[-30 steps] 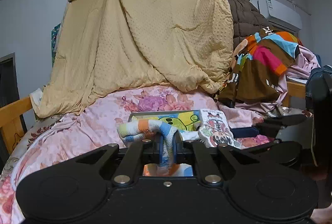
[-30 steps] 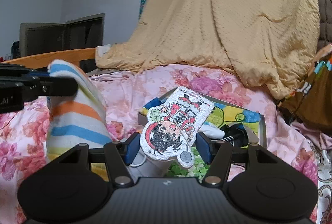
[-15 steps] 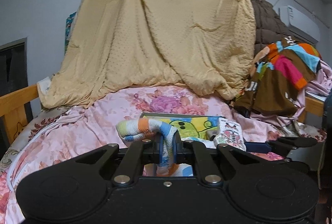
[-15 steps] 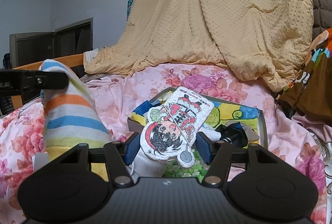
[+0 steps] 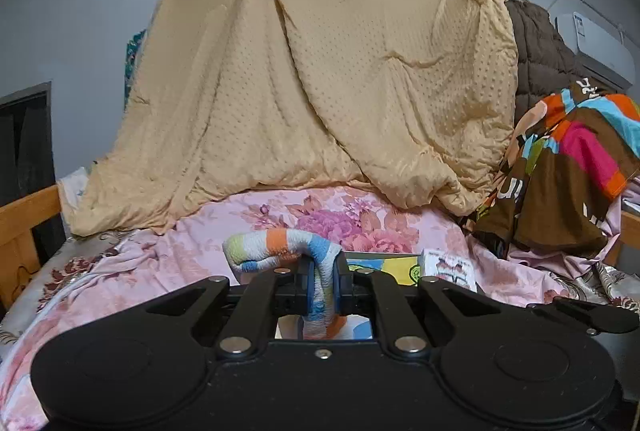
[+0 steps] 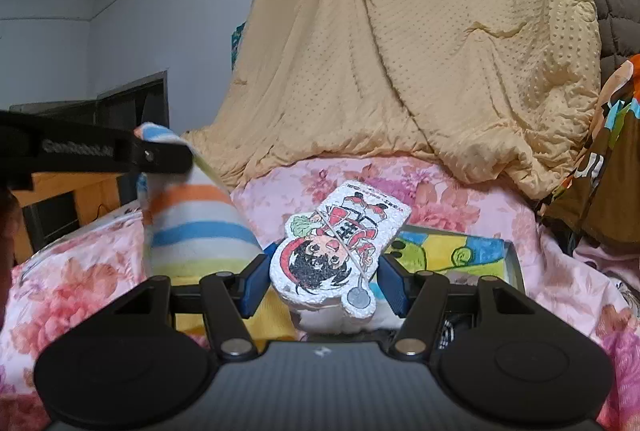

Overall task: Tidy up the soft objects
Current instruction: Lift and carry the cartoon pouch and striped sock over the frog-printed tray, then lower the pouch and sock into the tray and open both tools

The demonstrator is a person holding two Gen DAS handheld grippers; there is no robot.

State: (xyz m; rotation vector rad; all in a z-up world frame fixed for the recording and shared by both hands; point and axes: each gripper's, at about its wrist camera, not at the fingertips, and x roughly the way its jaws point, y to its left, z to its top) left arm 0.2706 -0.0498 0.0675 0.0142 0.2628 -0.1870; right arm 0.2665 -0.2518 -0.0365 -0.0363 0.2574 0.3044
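My left gripper (image 5: 322, 285) is shut on a striped towel (image 5: 280, 251) of white, orange, blue and yellow-green bands. The towel loops out to the left of the pads and hangs below them. In the right wrist view that towel (image 6: 196, 231) hangs at the left under the left gripper (image 6: 160, 155). My right gripper (image 6: 324, 285) is shut on a flat plush with a cartoon figure (image 6: 336, 255), held above the bed. The same plush (image 5: 448, 267) shows low at the right in the left wrist view. Behind it lies a box (image 6: 512, 263) lined with a yellow-green cartoon cloth.
A pink floral quilt (image 5: 160, 263) covers the bed. A tan dotted blanket (image 5: 340, 71) hangs behind it, and colourful clothes (image 5: 568, 171) are piled at the right. A wooden bed rail (image 5: 24, 211) stands at the left, with an air conditioner (image 5: 592, 43) high on the right wall.
Both grippers have moved left with their loads still held. The box has slid right in both views and sunk partly behind the left gripper's body. The grips are unchanged.
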